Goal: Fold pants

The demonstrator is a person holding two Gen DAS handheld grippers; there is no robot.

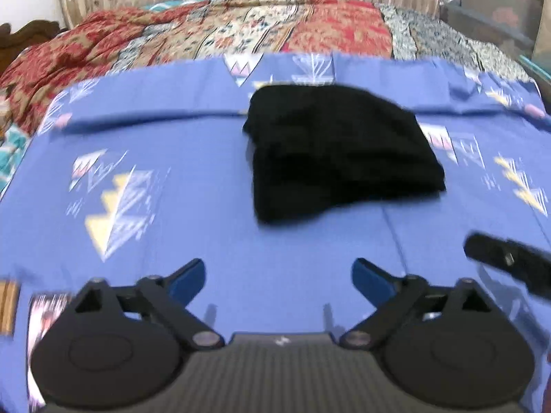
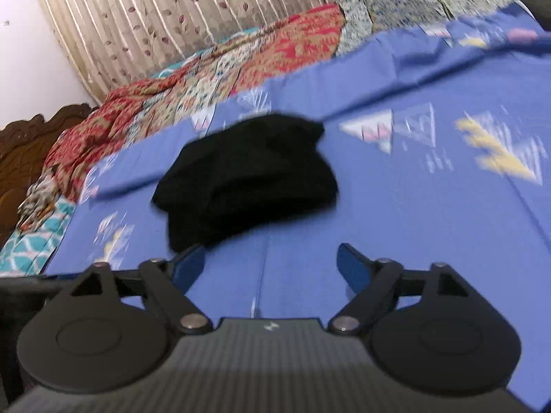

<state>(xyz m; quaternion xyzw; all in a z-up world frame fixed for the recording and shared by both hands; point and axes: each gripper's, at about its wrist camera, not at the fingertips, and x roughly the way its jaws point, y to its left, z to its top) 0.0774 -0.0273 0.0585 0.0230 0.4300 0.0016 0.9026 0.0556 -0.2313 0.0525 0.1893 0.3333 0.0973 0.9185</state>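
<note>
Both grippers, left [image 1: 278, 275] and right [image 2: 270, 264], hang spread wide and empty; pants [image 1: 339, 153] lie mid-frame in a compact folded bundle, so folding looks essentially done.

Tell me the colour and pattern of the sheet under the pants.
The sheet is blue with white, yellow and pink triangle motifs, clearest in the left wrist view, under the black pants.

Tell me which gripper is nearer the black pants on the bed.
Right. The right gripper hangs open just short of the black pants, its left fingertip at their near edge. The left gripper, also open, sits farther back with bare blue sheet between.
</note>
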